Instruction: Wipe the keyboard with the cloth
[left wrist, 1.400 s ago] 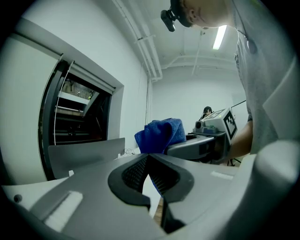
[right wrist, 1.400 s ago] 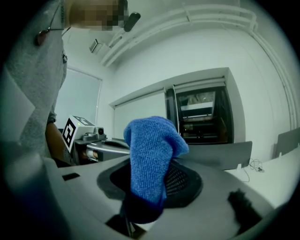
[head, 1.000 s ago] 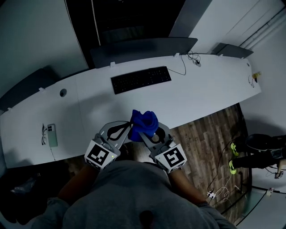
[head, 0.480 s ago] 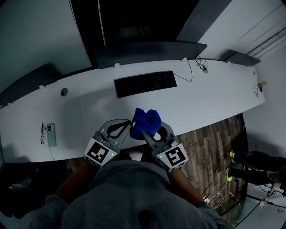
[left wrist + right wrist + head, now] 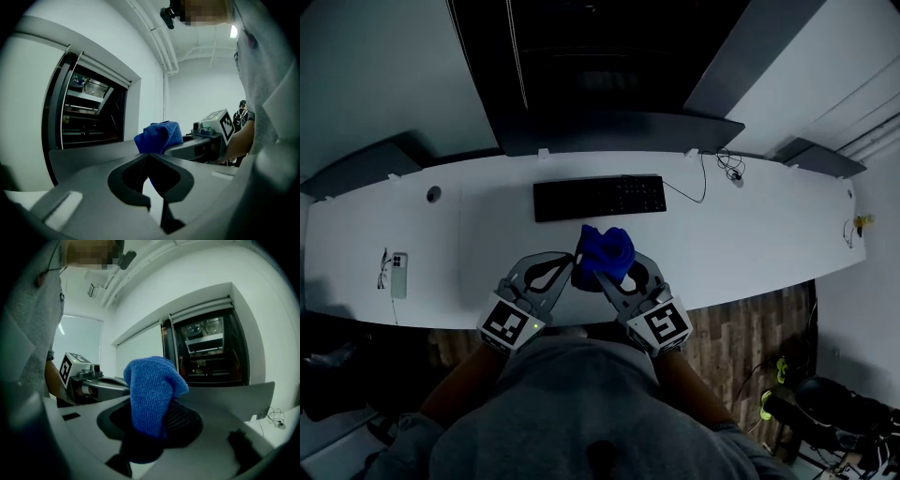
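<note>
Blue cloth, pinched in right gripper (left gripper closed, empty): best carried forward, laid flat on keyboard, swept lightly along rows.

White desk carries a black keyboard; a phone (far left) lies apart.

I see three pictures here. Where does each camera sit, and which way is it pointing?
Head view: on the person's head, looking steeply down at the white desk, keyboard, left gripper and right gripper; their grey top shows.
Left gripper view: rides the left gripper, looking along its empty jaws; a forearm shows at the right.
Right gripper view: rides the right gripper, looking along jaws shut on the blue cloth; the grey top shows at the left.
Shared: both gripper views show the cloth and the other gripper.
</note>
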`<state>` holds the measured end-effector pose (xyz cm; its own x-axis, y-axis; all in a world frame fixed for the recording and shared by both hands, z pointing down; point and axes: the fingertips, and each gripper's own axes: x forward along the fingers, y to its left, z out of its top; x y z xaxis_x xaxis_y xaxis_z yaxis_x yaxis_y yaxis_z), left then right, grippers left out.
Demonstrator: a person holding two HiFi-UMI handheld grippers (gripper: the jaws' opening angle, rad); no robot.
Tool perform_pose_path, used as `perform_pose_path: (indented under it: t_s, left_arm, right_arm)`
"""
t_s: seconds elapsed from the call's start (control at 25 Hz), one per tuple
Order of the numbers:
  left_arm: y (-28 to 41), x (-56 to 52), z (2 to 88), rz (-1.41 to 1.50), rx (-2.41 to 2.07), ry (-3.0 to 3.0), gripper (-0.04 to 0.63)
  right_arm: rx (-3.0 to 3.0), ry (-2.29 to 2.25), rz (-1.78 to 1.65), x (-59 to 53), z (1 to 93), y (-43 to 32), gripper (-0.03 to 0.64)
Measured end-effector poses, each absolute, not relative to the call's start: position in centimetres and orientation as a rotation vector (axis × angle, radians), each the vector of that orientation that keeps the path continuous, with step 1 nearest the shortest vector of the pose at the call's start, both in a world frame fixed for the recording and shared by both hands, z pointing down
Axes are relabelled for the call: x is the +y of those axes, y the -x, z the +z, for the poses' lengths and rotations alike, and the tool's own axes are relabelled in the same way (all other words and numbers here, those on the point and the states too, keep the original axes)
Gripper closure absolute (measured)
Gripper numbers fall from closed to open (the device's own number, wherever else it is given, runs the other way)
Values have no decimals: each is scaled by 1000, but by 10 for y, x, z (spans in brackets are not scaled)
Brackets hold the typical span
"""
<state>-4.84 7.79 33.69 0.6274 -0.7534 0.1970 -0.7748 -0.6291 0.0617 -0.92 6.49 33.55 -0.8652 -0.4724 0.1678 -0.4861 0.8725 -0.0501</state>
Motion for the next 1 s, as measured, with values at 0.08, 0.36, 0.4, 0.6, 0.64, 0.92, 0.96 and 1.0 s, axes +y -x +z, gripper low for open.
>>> perform_pose_path:
  t_s: [0.08, 0.36, 0.4, 0.6, 0.64, 0.92, 0.96, 1.0]
  left_arm:
    - [38, 67, 339, 245, -1319, -2702, 588]
    - [10, 43, 349, 285, -1441, -2644, 588]
    - [7, 40, 350, 290, -1465, -2628, 588]
    - [-7, 30, 354, 292, -1567, -2539, 588]
    - [-9, 29, 355, 294, -1581, -2524, 588]
    - [6, 21, 372, 309, -1665, -2403, 588]
    - [12, 18, 375, 316, -1673, -2404, 588]
    - [18, 15, 377, 320, -1680, -2403, 588]
  right_arm:
    - [-2901, -706, 143, 55, 337, -3, 463]
    - [-2927, -580, 179, 23, 353, -36, 463]
    - [-2929, -556, 178, 19, 355, -41, 463]
    - [-2905, -431, 168, 4, 364, -55, 463]
    - [-2892, -412, 166, 1, 365, -55, 463]
    - [-2884, -276, 88, -20, 379, -32, 463]
    - [-2876, -263, 81, -23, 382, -27, 463]
    - [-2869, -248, 72, -26, 384, -20, 463]
